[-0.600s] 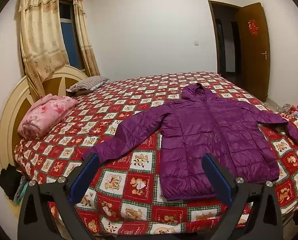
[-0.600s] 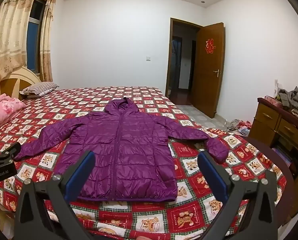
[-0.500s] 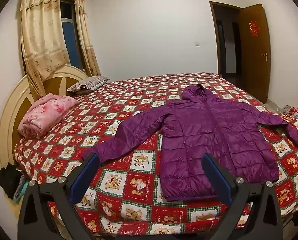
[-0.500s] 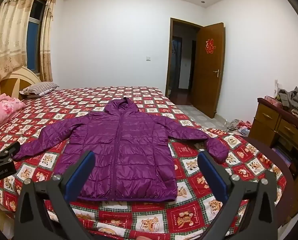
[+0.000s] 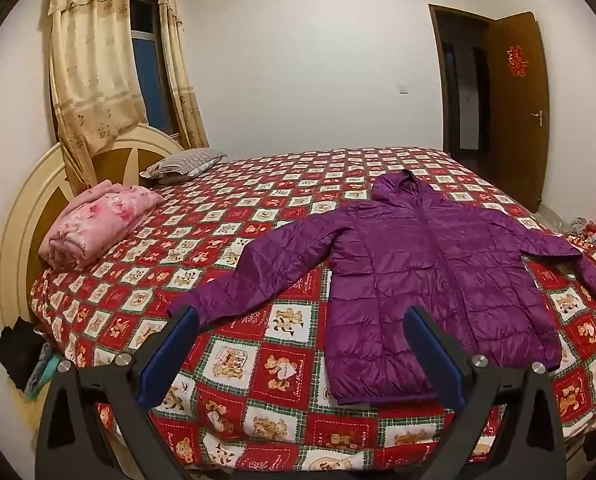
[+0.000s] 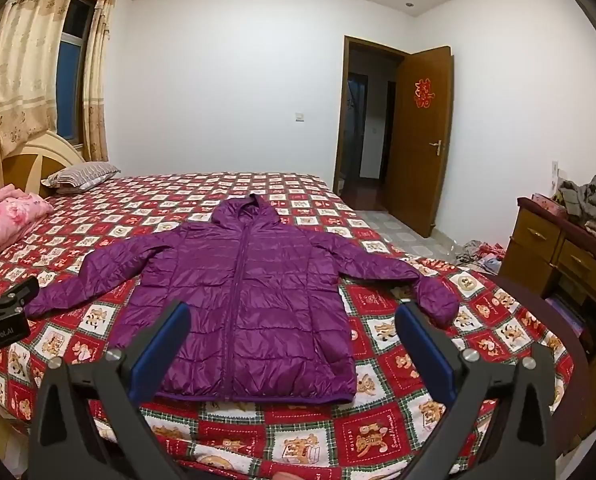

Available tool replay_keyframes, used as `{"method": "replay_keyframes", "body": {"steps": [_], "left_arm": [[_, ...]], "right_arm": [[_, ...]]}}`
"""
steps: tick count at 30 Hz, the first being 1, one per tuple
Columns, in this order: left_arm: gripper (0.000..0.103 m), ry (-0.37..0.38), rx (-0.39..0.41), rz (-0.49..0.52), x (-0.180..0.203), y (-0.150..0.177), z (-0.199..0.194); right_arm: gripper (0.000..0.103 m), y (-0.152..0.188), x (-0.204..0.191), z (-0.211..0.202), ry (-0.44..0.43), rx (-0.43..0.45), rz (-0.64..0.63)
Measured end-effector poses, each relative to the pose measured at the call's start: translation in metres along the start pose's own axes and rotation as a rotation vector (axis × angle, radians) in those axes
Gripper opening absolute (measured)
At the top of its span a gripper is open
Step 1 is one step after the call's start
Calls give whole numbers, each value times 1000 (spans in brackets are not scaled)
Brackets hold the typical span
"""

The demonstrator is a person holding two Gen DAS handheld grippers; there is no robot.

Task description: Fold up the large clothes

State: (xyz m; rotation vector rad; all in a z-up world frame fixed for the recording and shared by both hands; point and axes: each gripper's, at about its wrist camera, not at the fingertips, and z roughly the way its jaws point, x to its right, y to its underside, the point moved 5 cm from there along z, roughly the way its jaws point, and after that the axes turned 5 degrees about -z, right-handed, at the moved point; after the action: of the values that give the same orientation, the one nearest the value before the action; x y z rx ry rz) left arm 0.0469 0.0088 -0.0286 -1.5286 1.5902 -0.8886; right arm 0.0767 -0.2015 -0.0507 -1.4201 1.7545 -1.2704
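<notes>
The bed [image 6: 305, 436] wears a red teddy-bear patchwork cover. A purple hooded jacket [image 6: 254, 300] lies flat on it, sleeves spread; left of the jacket, toward the headboard, lie a pink folded blanket [image 5: 98, 224] and a striped pillow [image 5: 182, 162].

We note a purple quilted jacket [image 6: 250, 304] on a bedspread [image 5: 258, 364] checked in red and white squares with green plaid borders and brown teddy bears. Our gripper fingers carry blue pads [image 6: 160, 354] on black frames. A pink floral blanket [image 5: 98, 224] and a grey striped pillow [image 5: 182, 162] sit by a cream and brown headboard [image 5: 22, 216]. Curtains [image 5: 94, 76] are beige with a small floral print. The brown door [image 6: 417, 140] bears a red emblem [image 6: 423, 93]; the walls [image 6: 226, 80] are white.
</notes>
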Motion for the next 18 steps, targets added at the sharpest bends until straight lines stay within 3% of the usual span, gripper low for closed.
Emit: {"method": "replay_keyframes", "body": {"steps": [18], "left_arm": [[102, -8, -18, -11, -3, 1, 4]], "right_arm": [[103, 0, -5, 0, -9, -3, -7]]}}
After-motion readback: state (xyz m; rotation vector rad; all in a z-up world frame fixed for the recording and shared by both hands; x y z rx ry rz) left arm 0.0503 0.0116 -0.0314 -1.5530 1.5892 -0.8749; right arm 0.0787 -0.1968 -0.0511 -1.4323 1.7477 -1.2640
